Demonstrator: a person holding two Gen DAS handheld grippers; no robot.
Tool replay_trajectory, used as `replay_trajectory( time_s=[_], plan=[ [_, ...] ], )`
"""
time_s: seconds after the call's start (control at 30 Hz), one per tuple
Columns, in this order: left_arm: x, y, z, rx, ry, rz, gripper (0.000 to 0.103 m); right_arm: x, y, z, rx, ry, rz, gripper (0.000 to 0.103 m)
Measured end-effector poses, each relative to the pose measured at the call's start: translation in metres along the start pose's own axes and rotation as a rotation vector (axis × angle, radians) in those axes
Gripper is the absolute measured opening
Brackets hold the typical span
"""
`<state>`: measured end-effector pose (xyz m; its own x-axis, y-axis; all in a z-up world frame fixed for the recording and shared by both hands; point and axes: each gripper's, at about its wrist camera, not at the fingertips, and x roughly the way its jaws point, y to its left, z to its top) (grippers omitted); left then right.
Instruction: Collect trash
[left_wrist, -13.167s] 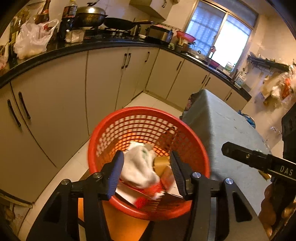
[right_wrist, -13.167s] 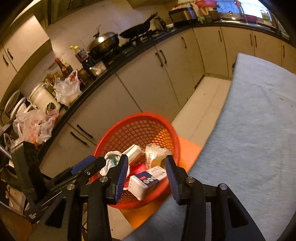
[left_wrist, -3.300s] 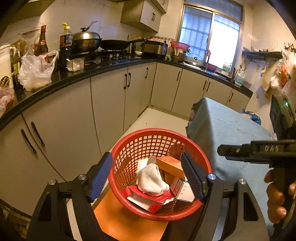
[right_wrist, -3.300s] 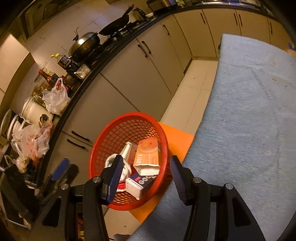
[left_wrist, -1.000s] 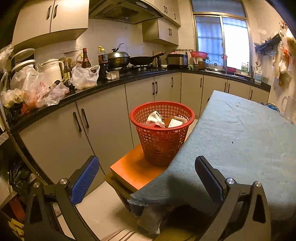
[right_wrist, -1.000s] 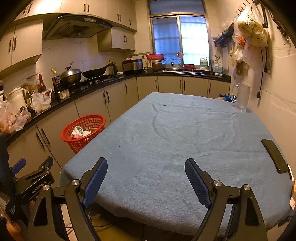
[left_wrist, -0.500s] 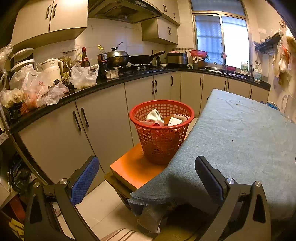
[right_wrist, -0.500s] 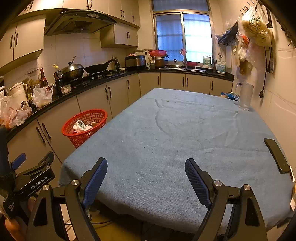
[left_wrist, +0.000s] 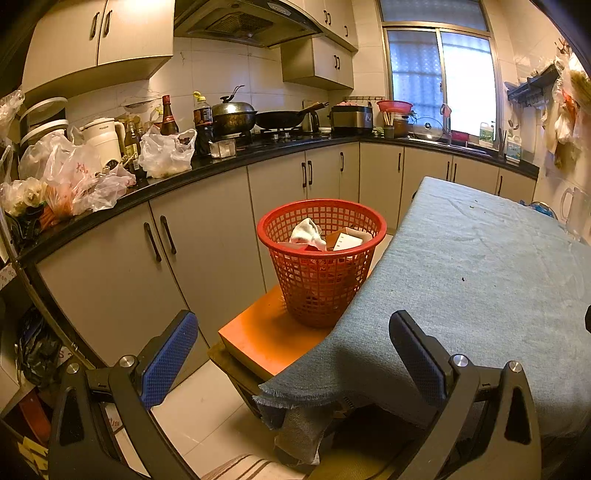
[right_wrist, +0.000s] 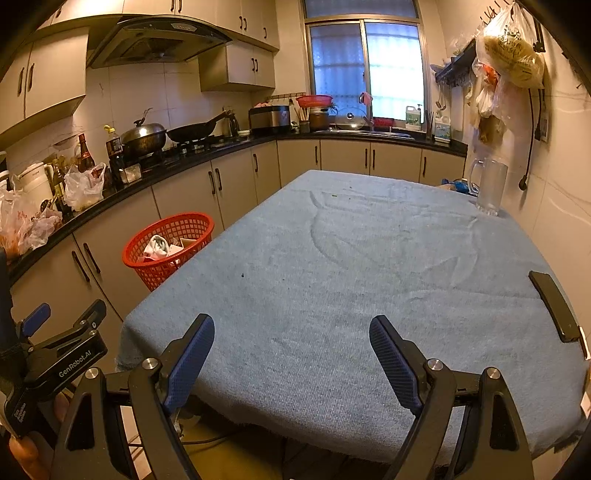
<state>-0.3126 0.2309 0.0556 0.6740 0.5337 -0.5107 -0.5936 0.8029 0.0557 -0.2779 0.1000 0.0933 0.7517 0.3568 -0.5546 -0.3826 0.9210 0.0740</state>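
With both grippers pulled back from the basket (left_wrist: 321, 254), jaws wide and empty, the trash (left_wrist: 306, 232) sits inside; worktop (right_wrist: 369, 258) looks cleared, collecting likely finished.

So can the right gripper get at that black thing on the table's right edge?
Probably yes. The right gripper is open and empty, and the black thing lies flat on bare cloth with nothing between them; only a sideways reach is needed.

red plastic mesh basket (left_wrist: 321, 258) looks glossy, blue cloth table cover (right_wrist: 351, 266) looks matt and rough, orange stool top (left_wrist: 266, 332) smooth, black countertop (left_wrist: 221, 164) shiny.
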Motion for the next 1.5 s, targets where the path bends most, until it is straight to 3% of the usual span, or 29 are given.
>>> replay_trajectory(
  time_s=[1.5],
  plan=[
    [0.0003, -0.0009, -0.0006, 0.006, 0.003, -0.003, 0.103, 0.0055, 0.0005, -0.0073, 0.004, 0.016, 0.002, 0.090]
  ],
)
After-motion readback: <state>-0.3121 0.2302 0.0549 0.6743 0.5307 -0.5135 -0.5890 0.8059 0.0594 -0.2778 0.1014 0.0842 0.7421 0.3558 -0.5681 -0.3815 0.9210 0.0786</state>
